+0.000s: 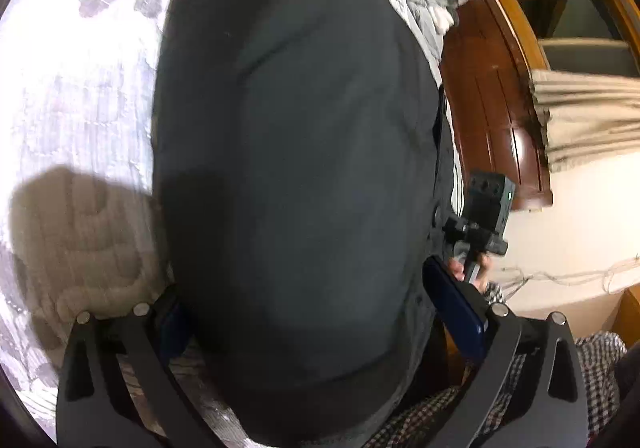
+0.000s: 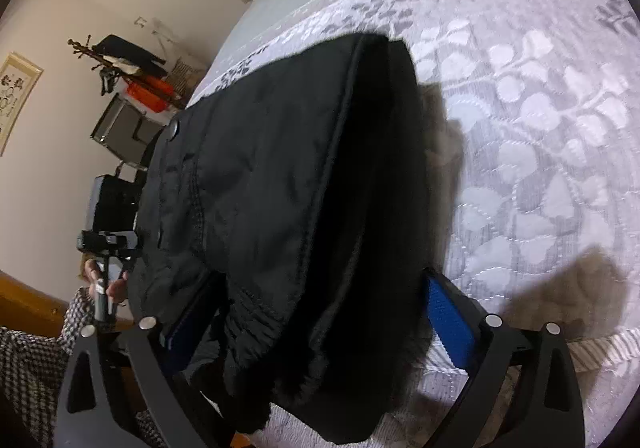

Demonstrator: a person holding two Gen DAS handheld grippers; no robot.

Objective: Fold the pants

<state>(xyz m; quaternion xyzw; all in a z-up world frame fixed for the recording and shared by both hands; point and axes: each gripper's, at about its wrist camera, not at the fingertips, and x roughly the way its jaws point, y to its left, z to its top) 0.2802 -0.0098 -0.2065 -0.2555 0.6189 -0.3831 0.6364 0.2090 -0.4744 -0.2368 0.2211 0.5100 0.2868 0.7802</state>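
Black fabric fills both my views; entries follow, placed relative to the pants.

Left wrist view: pants (image 1: 292, 167), dark, spread across most of the frame over a quilted bedspread (image 1: 72, 95) with a leaf pattern. My left gripper (image 1: 320, 324) has its fingers wide apart, the cloth bulging between them; I cannot tell whether either blue pad presses it. Right of the pants: my right gripper (image 1: 476, 232), seen from outside at the pants' edge, and a wooden door (image 1: 492, 99).

Right wrist view: pants (image 2: 280, 187) hang in thick folds, button near their left edge, bedspread (image 2: 540, 127) to the right. Right gripper fingers spread, folds between them. Left of the pants: my left gripper (image 2: 108, 248).
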